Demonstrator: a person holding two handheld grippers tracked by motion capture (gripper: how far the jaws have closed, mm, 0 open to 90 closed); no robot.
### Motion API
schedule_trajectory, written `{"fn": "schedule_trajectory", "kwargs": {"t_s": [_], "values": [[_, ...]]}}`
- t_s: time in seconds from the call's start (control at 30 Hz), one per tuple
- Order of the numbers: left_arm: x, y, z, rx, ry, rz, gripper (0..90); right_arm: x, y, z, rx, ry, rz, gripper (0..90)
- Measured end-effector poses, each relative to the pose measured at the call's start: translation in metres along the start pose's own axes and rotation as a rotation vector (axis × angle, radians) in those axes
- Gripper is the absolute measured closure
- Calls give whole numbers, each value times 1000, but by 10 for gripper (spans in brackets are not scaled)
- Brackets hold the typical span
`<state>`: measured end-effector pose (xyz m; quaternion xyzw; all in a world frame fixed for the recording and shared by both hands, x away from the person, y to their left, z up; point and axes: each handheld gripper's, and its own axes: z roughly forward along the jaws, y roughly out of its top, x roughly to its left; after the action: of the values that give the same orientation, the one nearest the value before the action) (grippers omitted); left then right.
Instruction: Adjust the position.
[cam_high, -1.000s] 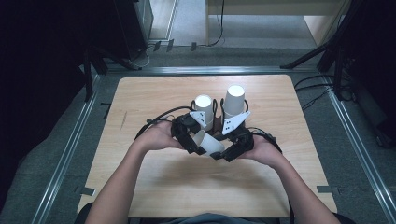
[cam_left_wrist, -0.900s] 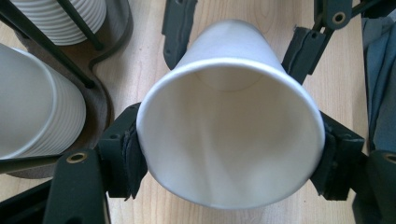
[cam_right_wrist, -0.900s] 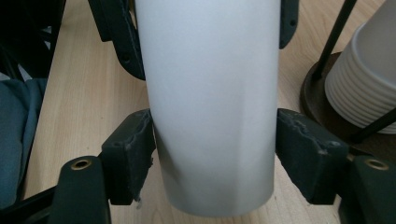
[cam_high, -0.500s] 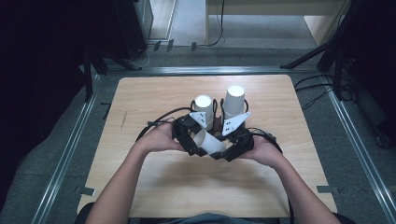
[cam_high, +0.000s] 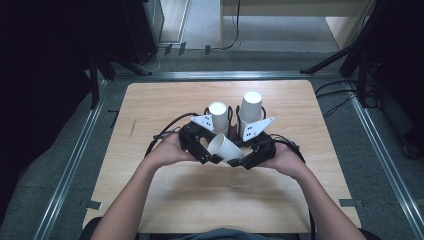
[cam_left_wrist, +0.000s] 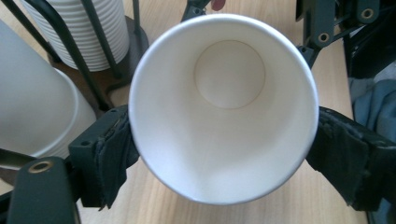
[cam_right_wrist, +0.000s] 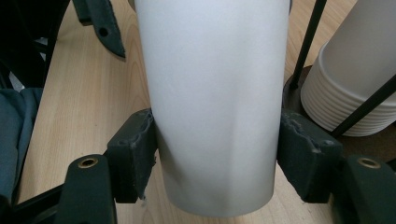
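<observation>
Both forearms converging mid-table, right hand-held gripper (cam_high: 239, 161) clamped on paper cup (cam_high: 223, 148), left hand-held gripper (cam_high: 212, 156) just loosened around its rim.

White paper cup (cam_high: 224, 148), empty, lying tilted on its side above the worktop (cam_high: 165, 105), mouth toward the left.

White cup (cam_high: 223, 148); black tools; pale wood table (cam_high: 165, 100).
</observation>
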<state>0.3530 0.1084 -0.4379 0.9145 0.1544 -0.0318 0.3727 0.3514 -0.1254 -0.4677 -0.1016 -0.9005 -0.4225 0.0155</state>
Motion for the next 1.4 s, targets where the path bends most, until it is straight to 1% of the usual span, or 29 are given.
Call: {"fn": "schedule_trajectory", "kwargs": {"t_s": [0.03, 0.07, 0.13, 0.23, 0.3, 0.37, 0.4, 0.47, 0.5, 0.57, 0.6, 0.7, 0.73, 0.8, 0.87, 0.9, 0.93, 1.0, 1.1, 1.27, 1.4], "values": [[0, -1, 1, -9, -4, -9, 102, 0, 0, 0, -1, 1, 2, 328], [0, -1, 2, -18, 0, -10, 93, 0, 0, 0, -1, 2, -1, 329], [-1, -2, 3, -29, -5, -8, 93, 0, 0, -1, -6, 4, 3, 328], [0, -3, 4, -57, -19, -21, 94, 0, 0, -1, -9, 7, 3, 328], [0, -4, 4, -70, -20, -25, 98, 0, 0, -1, -11, 7, 0, 328], [0, -4, 3, -94, -27, -34, 99, 0, 0, -2, -15, 13, 4, 327], [1, -5, 3, -98, -29, -43, 103, 0, 0, -2, -19, 15, 7, 327], [1, -5, 4, -111, -25, -46, 105, 0, 1, -2, -22, 17, 8, 327], [2, -5, 5, -119, -37, -56, 106, 0, 1, -1, -25, 17, 5, 327], [2, -5, 6, -130, -36, -61, 106, 1, 1, -1, -26, 18, 4, 327], [2, -5, 8, -132, -42, -67, 108, 1, 2, -1, -25, 17, 2, 327], [1, -5, 10, -137, -49, -67, 121, 1, 2, -1, -32, 21, 4, 328], [1, -5, 10, -148, -58, -73, 126, 1, 2, -1, -34, 26, 5, 327], [2, -6, 9, -163, -55, -74, 149, 1, 2, -1, -44, 37, 16, 327], [2, -7, 9, -163, -52, -74, 155, 1, 2, -1, -48, 38, 15, 327], [1, -7, 9, -163, -44, -70, 169, 1, 2, -1, -52, 40, 16, 328], [2, -7, 9, -170, -42, -73, 195, 1, 2, -1, -53, 44, 16, 328], [2, -8, 8, -173, -42, -72, 217, 1, 2, -1, -52, 42, 15, 329], [1, -7, 7, -174, -41, -63, 228, 1, 2, -1, -55, 40, 9, 332], [2, -8, 6, -186, -48, -66, 242, 1, 2, -1, -63, 40, 7, 335], [2, -8, 5, -184, -48, -67, 241, 1, 2, -1, -65, 40, 8, 335]]}}
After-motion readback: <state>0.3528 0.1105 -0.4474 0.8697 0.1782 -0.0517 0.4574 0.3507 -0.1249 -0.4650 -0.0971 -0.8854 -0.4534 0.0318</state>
